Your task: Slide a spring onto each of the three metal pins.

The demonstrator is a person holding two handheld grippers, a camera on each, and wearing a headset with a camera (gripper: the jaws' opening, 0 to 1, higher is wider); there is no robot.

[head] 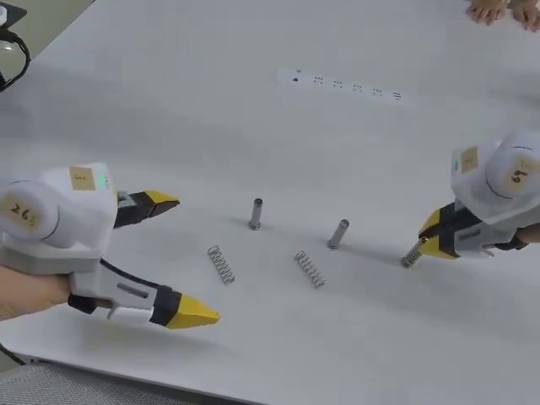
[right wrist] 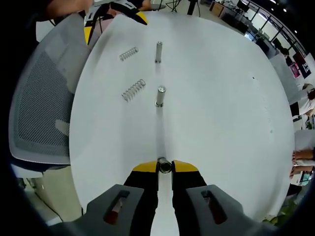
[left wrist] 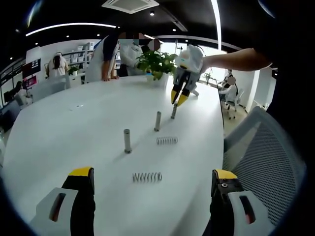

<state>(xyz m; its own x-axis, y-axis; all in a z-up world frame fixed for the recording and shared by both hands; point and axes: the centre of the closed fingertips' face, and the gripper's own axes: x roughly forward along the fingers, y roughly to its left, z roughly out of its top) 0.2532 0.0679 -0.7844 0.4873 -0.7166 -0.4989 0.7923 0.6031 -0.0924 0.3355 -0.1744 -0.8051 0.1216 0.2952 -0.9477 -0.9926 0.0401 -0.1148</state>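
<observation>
While checking the rightmost spot, found one spring [head: 411,256] upright on the table [head: 211,101], apparently over the third pin, though could not make out that pin. Found it clamped near its top between the closed fingertips of the right gripper [right wrist: 165,168]. Judged the first fitting nearly complete. Noted the left pin [head: 256,213] and the middle pin [head: 338,234] standing bare, the left loose spring [head: 221,263] and the right loose spring [head: 310,268] lying just before them. Saw the left gripper [head: 192,258] nearby, jaws wide apart, empty. Needed next a release, then one loose spring aligned over a bare pin.
</observation>
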